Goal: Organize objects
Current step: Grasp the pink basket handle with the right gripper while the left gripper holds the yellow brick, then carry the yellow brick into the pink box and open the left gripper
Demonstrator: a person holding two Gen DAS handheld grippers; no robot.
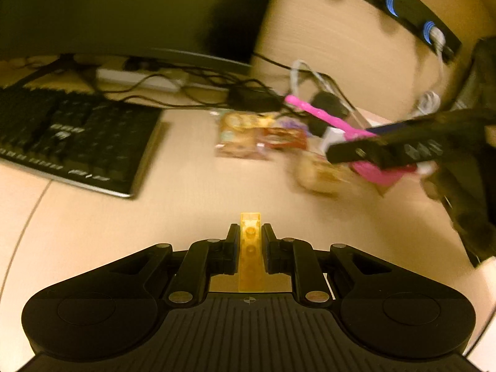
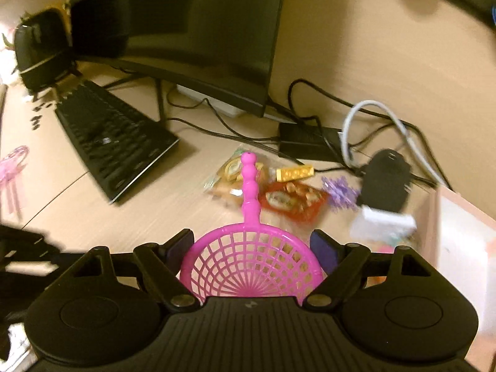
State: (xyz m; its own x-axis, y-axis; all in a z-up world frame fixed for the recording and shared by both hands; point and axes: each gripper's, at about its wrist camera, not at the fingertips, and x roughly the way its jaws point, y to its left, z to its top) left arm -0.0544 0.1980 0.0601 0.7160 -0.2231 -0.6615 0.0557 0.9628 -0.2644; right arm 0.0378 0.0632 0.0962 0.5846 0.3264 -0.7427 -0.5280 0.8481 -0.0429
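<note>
Left wrist view: the left gripper point(image 1: 250, 232) is clamping a yellow brick point(image 1: 250, 248) lengthwise between its fingers, the brick's tip projecting past the fingertips above the bare desk point(image 1: 186, 198). Ahead and to the right, the right gripper point(image 1: 387, 150) is reaching in from the right edge, blurred, carrying a pink strainer point(image 1: 325, 117) whose beaded handle is pointing toward the back of the desk. Snack packets point(image 1: 248, 136) are lying near the desk's middle, with a round packet point(image 1: 319, 170) just beside them toward the near side. A keyboard point(image 1: 71, 142) is sitting toward the left, under a monitor point(image 1: 124, 9), and cables point(image 1: 198, 93) are trailing along the back edge. Right wrist view: the right gripper point(image 2: 252, 248) is holding the strainer point(image 2: 251, 260) by its mesh bowl, the jaws standing wide against the rim on both sides, the handle extending forward over the packets point(image 2: 263, 186). A second yellow brick point(image 2: 294, 173) is lying beyond the red packet, a purple snowflake piece point(image 2: 339, 193) just to its right, and a black adapter point(image 2: 386, 179) farther right among cables. A pale box point(image 2: 458, 235) is standing at the desk's right edge. The keyboard point(image 2: 114, 142) is lying at left, with a black speaker point(image 2: 40, 49) behind it.
</note>
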